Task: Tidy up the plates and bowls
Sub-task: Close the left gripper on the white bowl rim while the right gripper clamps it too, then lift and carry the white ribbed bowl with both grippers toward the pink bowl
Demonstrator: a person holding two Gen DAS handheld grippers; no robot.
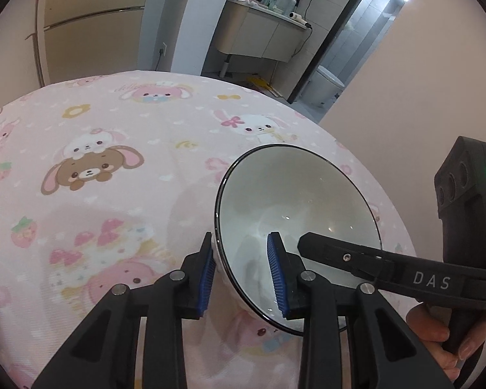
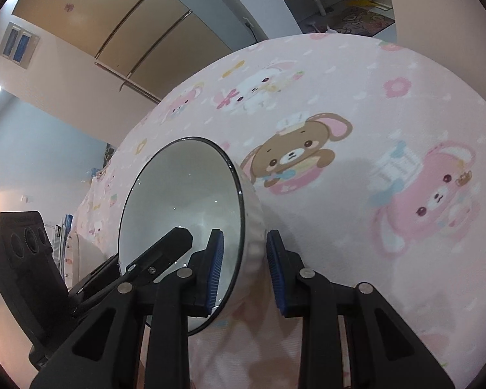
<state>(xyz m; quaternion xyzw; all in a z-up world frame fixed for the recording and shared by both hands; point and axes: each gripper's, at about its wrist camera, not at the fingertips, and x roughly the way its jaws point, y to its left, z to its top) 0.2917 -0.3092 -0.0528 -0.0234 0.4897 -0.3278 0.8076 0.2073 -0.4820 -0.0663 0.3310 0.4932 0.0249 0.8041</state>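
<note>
Over the pink cartoon-print tablecloth (image 1: 113, 149), near its right-hand edge in the left wrist view, sits one white bowl (image 1: 295, 201) with a thin dark rim, tipped up so its opening faces the cameras.

Left to right in the left wrist view: the cloth's left and middle are open, bare of dishes, print only (bunnies, bears, strawberries). Far edge curves off toward cabinet doors (image 1: 90, 16) and a bathroom vanity (image 1: 262, 32). The right edge drops away close behind the bowl, against a plain wall.

Left gripper (image 1: 243, 275): blue pads straddle the bowl's rim wall, one pad outside, one inside the bowl. Outer pad touches the wall; the inner pad looks to have a small gap, so I cannot tell whether it is clamped. The right gripper's finger reaches into the bowl from the right edge of the frame; the hand (image 1: 444, 340) on its handle shows at the lower right.

Right wrist view: the left gripper's body is at the left, one finger tip inside the bowl (image 2: 184, 201). Right gripper (image 2: 244, 272) straddles the opposite rim wall, inner pad on the glazed inside, outer pad standing slightly off the ribbed outside wall: not clenched. Right of it is wide open cloth (image 2: 372, 113).

Bowl interior is glossy, empty, with faint reflections; the outside shows vertical ribbing.
</note>
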